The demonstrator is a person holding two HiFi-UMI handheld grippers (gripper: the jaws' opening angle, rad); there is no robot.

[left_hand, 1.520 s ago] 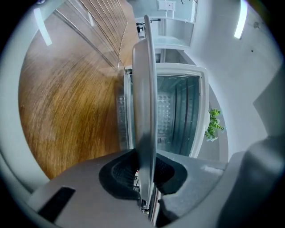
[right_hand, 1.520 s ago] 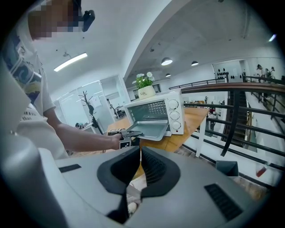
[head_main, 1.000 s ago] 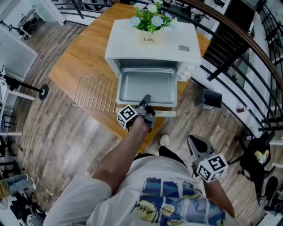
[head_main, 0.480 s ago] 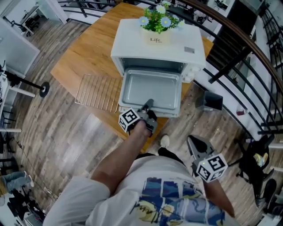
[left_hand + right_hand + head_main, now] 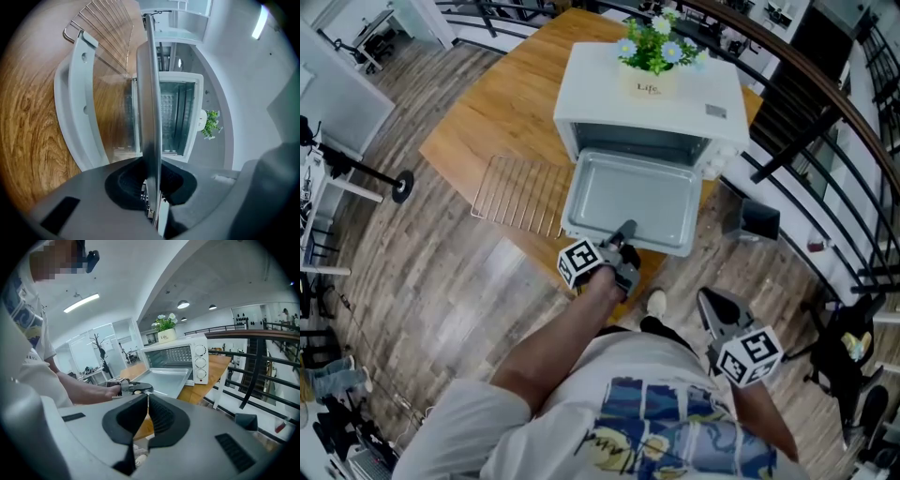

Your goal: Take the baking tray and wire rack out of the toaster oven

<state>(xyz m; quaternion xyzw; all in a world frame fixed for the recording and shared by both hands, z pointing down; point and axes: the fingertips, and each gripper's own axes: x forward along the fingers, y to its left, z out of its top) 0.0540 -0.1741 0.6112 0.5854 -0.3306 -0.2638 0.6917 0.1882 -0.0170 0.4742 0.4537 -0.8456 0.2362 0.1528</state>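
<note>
Head view only for layout: wire rack [image 5: 517, 194] flat on wooden table [image 5: 478, 112], left of centre, just left of baking tray [image 5: 633, 199]. Tray at centre, mostly out of toaster oven [image 5: 652, 98], open side up, long axis left-right across the oven mouth, far edge at the mouth. Left gripper [image 5: 625, 232] clamped on tray's near rim. Left gripper view only: tray edge-on between jaws, oven cavity [image 5: 176, 117] behind. Right gripper view only: three oven knobs [image 5: 200, 363] face-on. Right gripper [image 5: 709, 300] lower right, off the table, jaws together, nothing between. Flower pot [image 5: 654, 56] atop oven. Plank floor [image 5: 422, 281]; dark railing [image 5: 825, 103] at right.
</note>
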